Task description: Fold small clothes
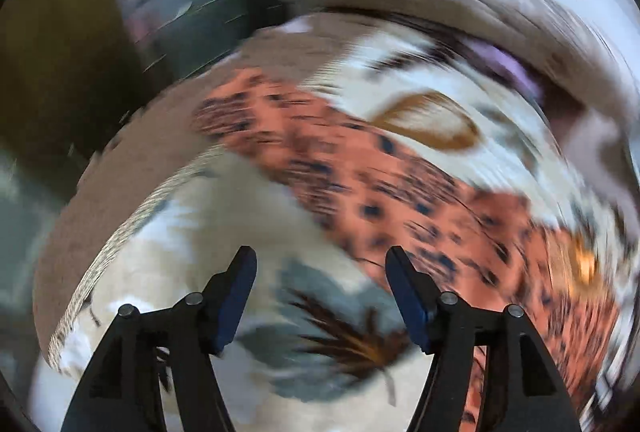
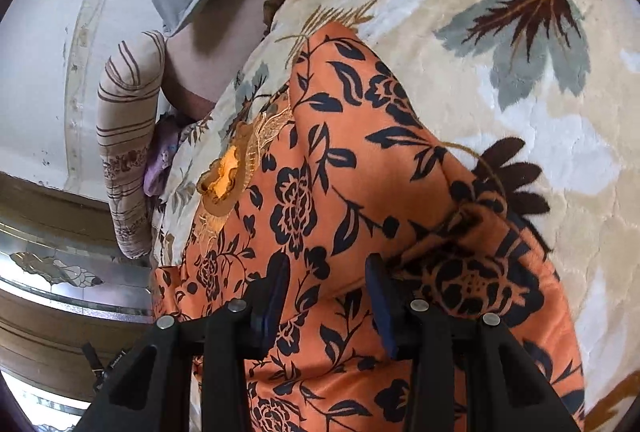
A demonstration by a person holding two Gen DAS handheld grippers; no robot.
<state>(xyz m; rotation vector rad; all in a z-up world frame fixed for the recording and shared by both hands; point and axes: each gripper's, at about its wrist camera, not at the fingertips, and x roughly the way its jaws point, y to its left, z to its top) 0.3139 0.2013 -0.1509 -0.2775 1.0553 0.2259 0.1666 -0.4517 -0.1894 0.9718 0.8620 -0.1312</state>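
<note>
Both grippers, left (image 1: 322, 268) and right (image 2: 328, 272), spread, orange garment (image 2: 320, 171) (left view blurred), leaf-print blanket (image 2: 520, 111)

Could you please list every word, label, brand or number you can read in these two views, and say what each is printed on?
No text can be read in either view.
Small white print on a black object at the lower left of the right wrist view: too small to read.
The orange floral garment and the leaf-patterned blanket: patterns only, no lettering.
The left wrist view is motion-blurred.
</note>
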